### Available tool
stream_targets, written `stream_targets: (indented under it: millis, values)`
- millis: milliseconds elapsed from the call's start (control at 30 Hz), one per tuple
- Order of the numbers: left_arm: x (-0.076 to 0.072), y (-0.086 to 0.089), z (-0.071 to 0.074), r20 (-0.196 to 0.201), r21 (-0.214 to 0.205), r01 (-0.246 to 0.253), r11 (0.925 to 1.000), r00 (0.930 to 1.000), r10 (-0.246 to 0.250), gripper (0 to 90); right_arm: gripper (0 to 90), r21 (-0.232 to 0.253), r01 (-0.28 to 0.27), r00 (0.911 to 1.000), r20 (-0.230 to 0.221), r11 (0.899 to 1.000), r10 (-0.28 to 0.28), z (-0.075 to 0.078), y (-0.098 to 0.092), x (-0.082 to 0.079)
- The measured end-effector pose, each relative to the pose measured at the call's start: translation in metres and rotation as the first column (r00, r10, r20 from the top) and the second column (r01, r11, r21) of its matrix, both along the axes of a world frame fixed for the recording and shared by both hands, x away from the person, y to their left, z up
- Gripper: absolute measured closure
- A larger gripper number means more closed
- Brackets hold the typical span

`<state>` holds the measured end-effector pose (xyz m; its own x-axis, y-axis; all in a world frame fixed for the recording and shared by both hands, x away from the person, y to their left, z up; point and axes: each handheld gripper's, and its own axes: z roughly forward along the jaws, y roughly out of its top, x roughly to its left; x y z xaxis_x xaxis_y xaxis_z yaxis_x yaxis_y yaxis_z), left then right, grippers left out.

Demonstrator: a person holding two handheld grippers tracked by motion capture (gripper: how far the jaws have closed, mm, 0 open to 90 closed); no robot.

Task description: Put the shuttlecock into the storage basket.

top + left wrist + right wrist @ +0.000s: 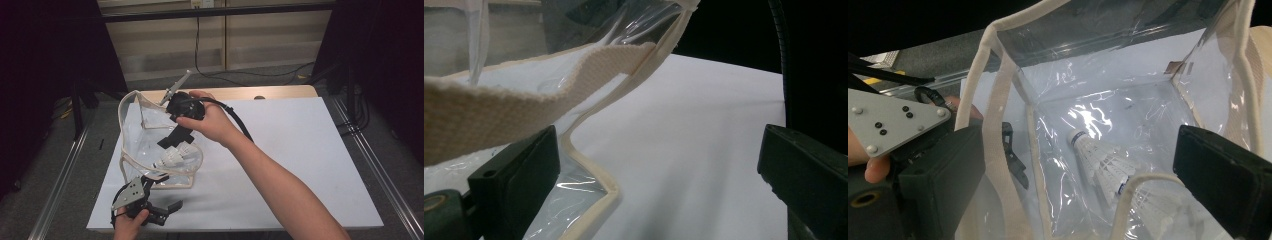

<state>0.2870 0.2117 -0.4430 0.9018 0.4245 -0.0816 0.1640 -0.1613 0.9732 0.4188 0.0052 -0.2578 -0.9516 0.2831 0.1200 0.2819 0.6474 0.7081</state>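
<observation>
Bag: a clear plastic tote bag [150, 145] with cream webbing trim sat open-mouthed near the left edge of the white table [300, 165], towards its near-left corner
Shuttlecock: a white shuttlecock [1103, 165] lay on its side on the bag's floor, cork end towards the far wall
Right gripper: the right gripper [172, 140] hung in the bag's mouth, jaws spread wide with nothing between them; the shuttlecock looked released
Left gripper: the left gripper [160, 210] waited at the near-left corner, jaws apart, the bag's strap [524, 95] just beside one jaw but not pinched
Doing it well: probably lift the right gripper straight up, jaws kept wide, clear of the rim
Risk: a jaw snagging the handle could tip the bag
</observation>
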Motion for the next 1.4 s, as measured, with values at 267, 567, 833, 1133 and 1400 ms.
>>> stream_targets:
  millis: [267,567,833,1133,1400]
  values:
    - [0.0,-0.001,0.0,-0.003,-0.001,0.001,1.0,1.0,-0.001,3.7,5.9,0.005,0.016,0.9999,-0.002,1.0,-0.016,0.002,-0.013,-0.001]
    - [-0.001,-0.001,-0.001,-0.007,-0.004,-0.001,1.0,1.0,0.001,3.7,5.9,0.013,0.015,0.9999,0.0,1.0,-0.015,0.002,-0.027,-0.004]
    - [0.0,0.0,0.0,0.003,0.002,-0.002,1.0,1.0,0.002,3.7,5.9,0.018,0.028,0.9996,0.0,0.999,-0.028,-0.001,-0.042,-0.006]
    - [0.001,0.001,0.0,0.003,0.006,-0.005,1.0,1.0,0.005,3.6,6.1,0.026,0.037,0.9993,-0.004,0.999,-0.037,-0.007,-0.058,-0.007]
    - [0.0,0.001,0.001,0.003,-0.002,-0.011,0.9999,0.9999,0.011,3.6,6.3,0.036,0.051,0.9987,-0.007,0.998,-0.051,-0.012,-0.072,-0.008]
